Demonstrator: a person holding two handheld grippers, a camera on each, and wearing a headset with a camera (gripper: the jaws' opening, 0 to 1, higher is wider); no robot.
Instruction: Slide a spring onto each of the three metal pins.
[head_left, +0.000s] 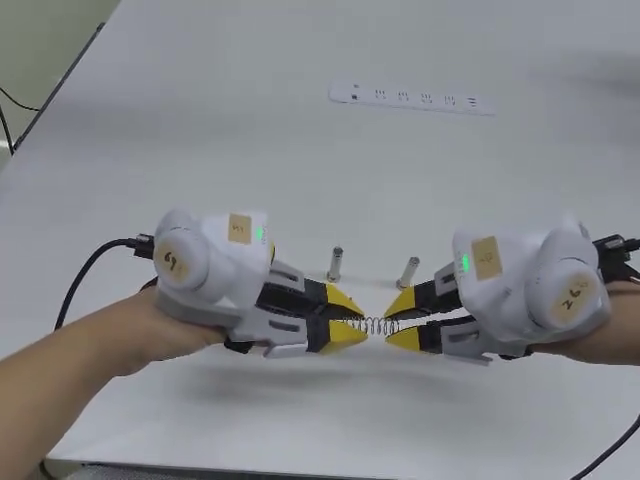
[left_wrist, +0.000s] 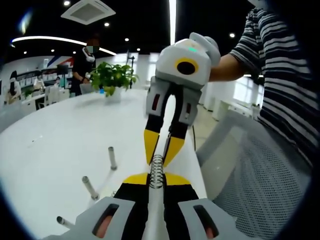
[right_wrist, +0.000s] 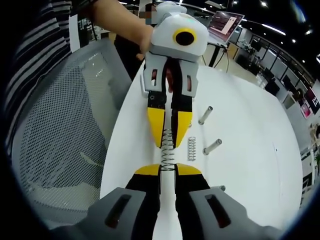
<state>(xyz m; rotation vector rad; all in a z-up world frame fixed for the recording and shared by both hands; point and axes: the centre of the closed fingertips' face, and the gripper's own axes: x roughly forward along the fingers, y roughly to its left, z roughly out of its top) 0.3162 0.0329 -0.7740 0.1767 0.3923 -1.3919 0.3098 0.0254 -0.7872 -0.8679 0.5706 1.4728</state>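
A thin coil spring (head_left: 376, 325) hangs level above the white table (head_left: 300, 170), stretched between the two yellow-tipped grippers. My left gripper (head_left: 362, 322) is shut on its left end and my right gripper (head_left: 392, 322) on its right end. In the left gripper view the spring (left_wrist: 157, 170) leaves my left gripper (left_wrist: 156, 179) and ends at the right gripper (left_wrist: 161, 155). Three metal pins (left_wrist: 112, 157) (left_wrist: 90, 187) (left_wrist: 64, 221) stand behind on the table. A second spring (right_wrist: 191, 148) lies loose on the table between two pins (right_wrist: 205, 115) (right_wrist: 212, 147), beside my right gripper (right_wrist: 168, 171).
A white power strip (head_left: 410, 98) lies at the far side of the table. Two pins (head_left: 335, 264) (head_left: 408, 271) stand just behind the grippers. A grey mesh chair (left_wrist: 250, 165) sits off the near table edge. A potted plant (left_wrist: 112, 75) stands at the table's far end.
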